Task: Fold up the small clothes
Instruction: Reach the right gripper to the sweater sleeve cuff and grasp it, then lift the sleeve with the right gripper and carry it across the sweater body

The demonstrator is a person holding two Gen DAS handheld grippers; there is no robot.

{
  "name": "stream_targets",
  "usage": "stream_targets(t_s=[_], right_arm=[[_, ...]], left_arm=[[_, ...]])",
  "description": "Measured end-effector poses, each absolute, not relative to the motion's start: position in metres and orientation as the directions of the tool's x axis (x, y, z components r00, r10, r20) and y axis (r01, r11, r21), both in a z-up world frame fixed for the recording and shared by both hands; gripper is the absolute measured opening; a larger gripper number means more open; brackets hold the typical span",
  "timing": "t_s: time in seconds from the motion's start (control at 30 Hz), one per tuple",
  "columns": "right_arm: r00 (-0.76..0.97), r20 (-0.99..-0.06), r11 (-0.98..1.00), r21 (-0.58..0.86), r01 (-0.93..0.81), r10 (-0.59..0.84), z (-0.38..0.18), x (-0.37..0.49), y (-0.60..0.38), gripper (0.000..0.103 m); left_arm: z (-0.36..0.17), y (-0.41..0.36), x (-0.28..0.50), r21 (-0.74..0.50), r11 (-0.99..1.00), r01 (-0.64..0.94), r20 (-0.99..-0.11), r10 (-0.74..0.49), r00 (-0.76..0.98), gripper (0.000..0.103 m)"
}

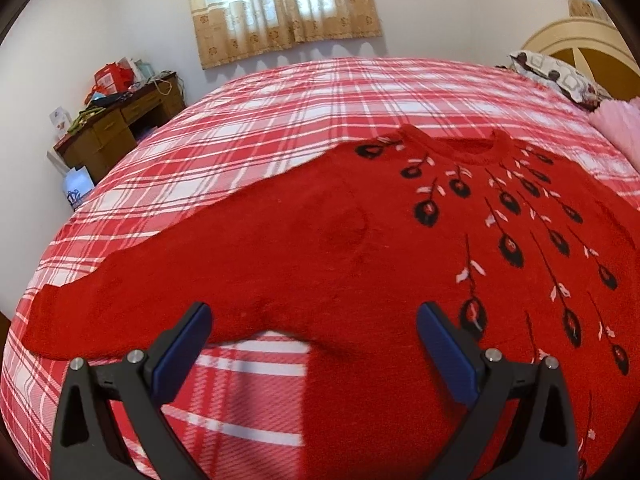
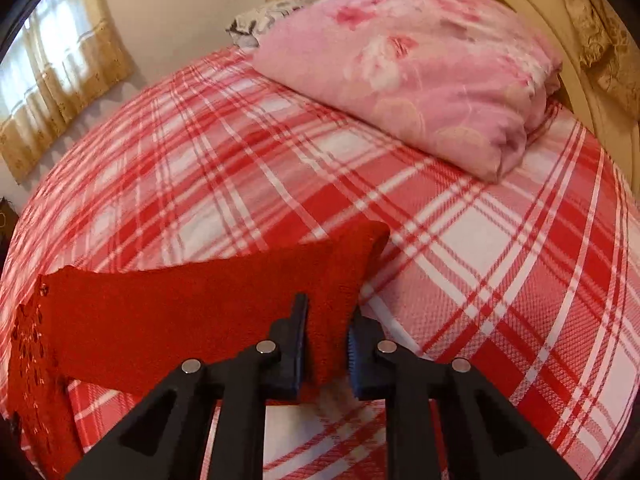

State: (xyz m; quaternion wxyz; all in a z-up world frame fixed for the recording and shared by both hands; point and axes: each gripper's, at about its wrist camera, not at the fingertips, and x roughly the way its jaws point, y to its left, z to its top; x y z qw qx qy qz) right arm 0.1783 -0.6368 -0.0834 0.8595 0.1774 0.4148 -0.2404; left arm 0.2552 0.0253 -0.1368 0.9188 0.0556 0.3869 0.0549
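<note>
A red knit sweater with a black feather pattern lies flat, front up, on the plaid bed sheet. Its one sleeve stretches out to the left. My left gripper hovers open over the underarm, where the sleeve meets the body, with nothing pinched between its blue pads. In the right wrist view the other sleeve lies across the sheet. My right gripper is shut on that sleeve near its cuff end, with the red knit filling the gap between the pads.
A folded pink floral quilt and a patterned pillow lie at the head of the bed, against a cream headboard. A cluttered wooden desk stands by the far wall, left of the curtained window.
</note>
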Motion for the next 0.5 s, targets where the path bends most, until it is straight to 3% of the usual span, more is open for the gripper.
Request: stream_targets(t_s=[0.5], right_arm=[[0.699,-0.683,0.944,0.041,0.328,-0.213,0.003,0.224,-0.517,0.015]], left_arm=[[-0.132,0.072,0.245,0.135,0.982,-0.129,-0.684,0.186,0.705,0.103]])
